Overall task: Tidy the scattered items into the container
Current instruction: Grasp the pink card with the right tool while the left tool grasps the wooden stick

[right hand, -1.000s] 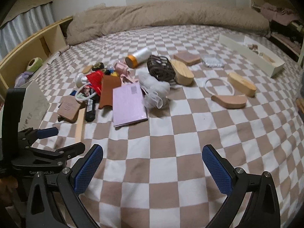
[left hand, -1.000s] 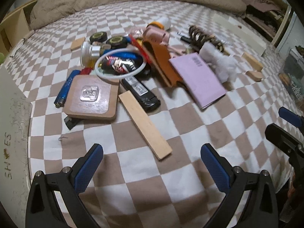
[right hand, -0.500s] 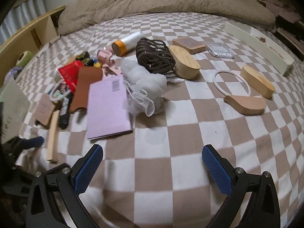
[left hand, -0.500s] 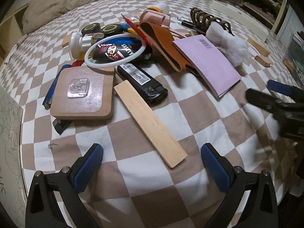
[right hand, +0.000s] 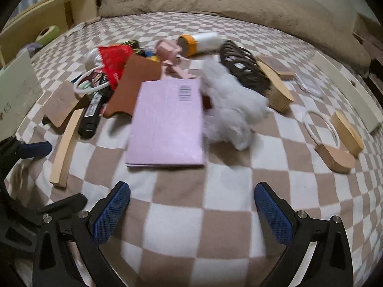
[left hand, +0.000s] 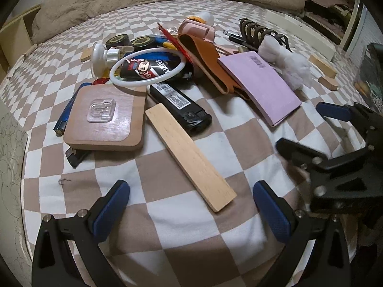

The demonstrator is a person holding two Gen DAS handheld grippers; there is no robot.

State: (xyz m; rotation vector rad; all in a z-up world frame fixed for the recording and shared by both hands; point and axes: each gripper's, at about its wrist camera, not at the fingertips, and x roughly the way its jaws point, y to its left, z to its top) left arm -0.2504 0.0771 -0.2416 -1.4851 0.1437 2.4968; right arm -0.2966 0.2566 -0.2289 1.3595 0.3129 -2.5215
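Left wrist view: wooden slat (left hand: 189, 156) lies flat on the checkered bed (left hand: 167, 227), aslant, its near end just ahead of my left fingers (left hand: 191, 209), which are spread wide and empty, so it reads as my likeliest first pick. Its far end sits just beside the black remote-like bar (left hand: 180, 102) and the square wooden block (left hand: 107, 117), which carries a clear hook plate; the white ring (left hand: 147, 68) rests over a printed pouch behind them. The heap is overlapped, so I judge outer, loose pieces should go first. Right wrist view: pink booklet (right hand: 167, 122) lies flat ahead of my right fingers (right hand: 191, 211), likewise wide apart, holding nothing; white fluffy puff (right hand: 232, 105) touches its right edge, brown leather sleeve (right hand: 134, 87) its left corner. Farther right, well apart, a long cream tray (right hand: 349, 88) sits near the bed's edge, probably the container; I cannot be sure.
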